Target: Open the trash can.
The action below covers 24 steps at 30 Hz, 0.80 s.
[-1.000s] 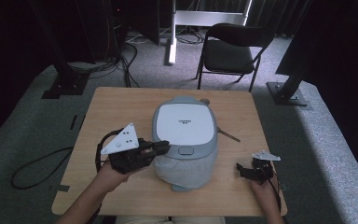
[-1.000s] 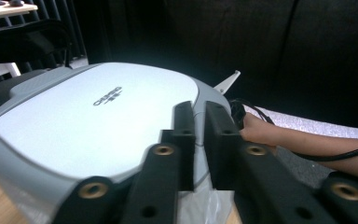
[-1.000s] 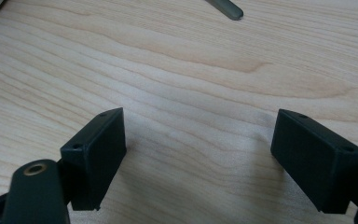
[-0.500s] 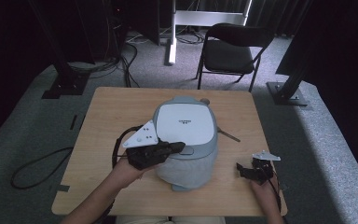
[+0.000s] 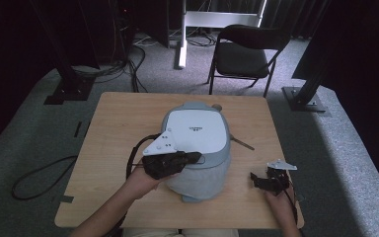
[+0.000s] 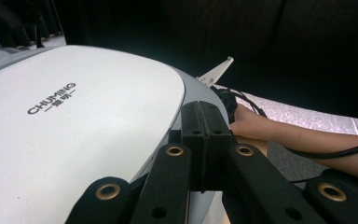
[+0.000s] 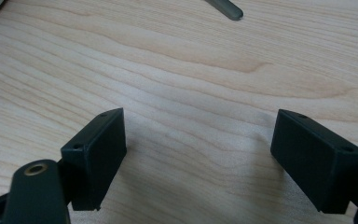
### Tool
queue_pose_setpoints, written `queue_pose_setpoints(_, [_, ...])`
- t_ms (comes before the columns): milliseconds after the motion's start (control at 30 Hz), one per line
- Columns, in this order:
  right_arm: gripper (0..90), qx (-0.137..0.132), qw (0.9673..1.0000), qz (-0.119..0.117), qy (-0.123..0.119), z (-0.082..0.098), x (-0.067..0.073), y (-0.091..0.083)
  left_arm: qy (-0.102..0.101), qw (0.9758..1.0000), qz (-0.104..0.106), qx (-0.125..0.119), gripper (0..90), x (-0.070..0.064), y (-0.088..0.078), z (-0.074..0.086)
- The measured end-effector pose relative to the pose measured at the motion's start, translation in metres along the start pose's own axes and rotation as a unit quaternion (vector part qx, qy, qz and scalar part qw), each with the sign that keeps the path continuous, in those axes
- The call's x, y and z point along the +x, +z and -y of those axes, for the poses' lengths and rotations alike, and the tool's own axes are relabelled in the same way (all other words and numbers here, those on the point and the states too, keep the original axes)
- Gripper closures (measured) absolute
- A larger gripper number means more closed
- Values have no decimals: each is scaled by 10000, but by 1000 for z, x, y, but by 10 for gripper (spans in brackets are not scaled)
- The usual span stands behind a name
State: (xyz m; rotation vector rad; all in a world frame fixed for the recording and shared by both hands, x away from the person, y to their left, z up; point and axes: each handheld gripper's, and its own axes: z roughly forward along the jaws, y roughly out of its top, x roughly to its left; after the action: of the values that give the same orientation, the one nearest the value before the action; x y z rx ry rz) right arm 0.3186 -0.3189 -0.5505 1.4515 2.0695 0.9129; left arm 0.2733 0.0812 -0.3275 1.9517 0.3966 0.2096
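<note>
A grey-blue rice cooker (image 5: 197,131) with a white lid (image 6: 74,126) stands in the middle of the wooden table (image 5: 123,123). My left gripper (image 5: 195,158) reaches in from the left, and its tips lie over the lid's front edge. In the left gripper view its jaws (image 6: 205,116) are pressed flat together with nothing between them, right at the lid's rim. My right gripper (image 5: 254,180) rests low near the table's front right corner. Its jaws (image 7: 198,140) stand wide apart over bare wood.
A thin grey utensil handle (image 5: 241,143) lies on the table just right of the cooker, and its end (image 7: 223,8) shows ahead of the right gripper. A black folding chair (image 5: 244,54) stands beyond the far edge. Cables lie on the floor at the left.
My left gripper has moved right, from beside the cooker's left flank to over the lid's front edge. The right gripper has stayed where it was.
</note>
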Motion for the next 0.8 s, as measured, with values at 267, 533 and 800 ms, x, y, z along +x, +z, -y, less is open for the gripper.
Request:
queue_pose_setpoints(267, [173, 1, 10000, 0, 0, 0, 0, 0, -14, 9999, 1, 120, 899, 1, 4, 1])
queue_pose_setpoints(533, [174, 0, 10000, 1, -2, 0, 0, 0, -113, 9997, 25, 230, 900, 2, 4, -2])
queue_pose_setpoints(800, [175, 0, 10000, 3, -2, 0, 0, 0, -4, 9994, 6, 348, 900, -1, 6, -3])
